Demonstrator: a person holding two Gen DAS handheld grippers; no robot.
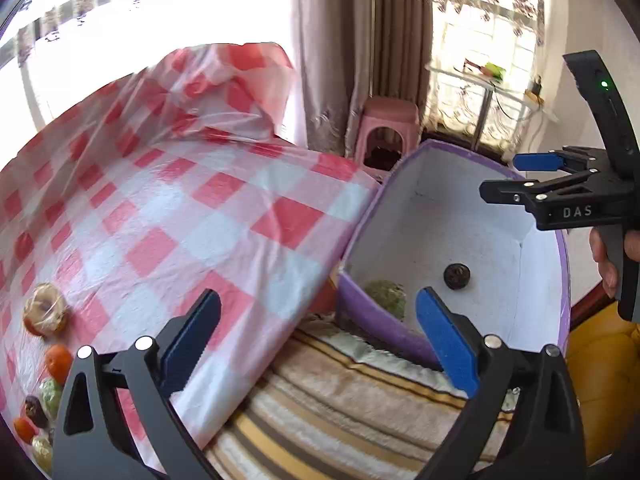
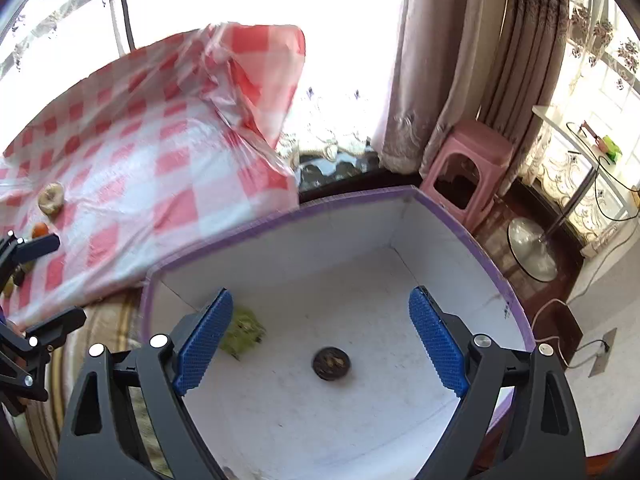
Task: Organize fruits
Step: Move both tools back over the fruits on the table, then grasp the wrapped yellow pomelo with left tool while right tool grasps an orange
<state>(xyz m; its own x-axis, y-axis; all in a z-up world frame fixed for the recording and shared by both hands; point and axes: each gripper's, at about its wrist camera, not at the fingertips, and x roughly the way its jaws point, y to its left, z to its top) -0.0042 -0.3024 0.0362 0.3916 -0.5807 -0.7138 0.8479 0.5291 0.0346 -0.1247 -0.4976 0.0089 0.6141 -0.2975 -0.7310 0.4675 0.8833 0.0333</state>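
Left gripper: jaws spread wide, nothing held; pointed down past the table edge, box ahead to its right.
Right gripper: jaws spread, nothing held; hung over the box interior.
Box: purple outside, white inside; dark round fruit lies between the right gripper's fingers, green fruit just beside its left pad.
Table fruits: clustered on the checked cloth, far left of the left gripper.
Surroundings: pink stool and curtain beyond the box; striped cover under the left gripper.
View difference: holding hand of the right gripper seen only in left wrist view.
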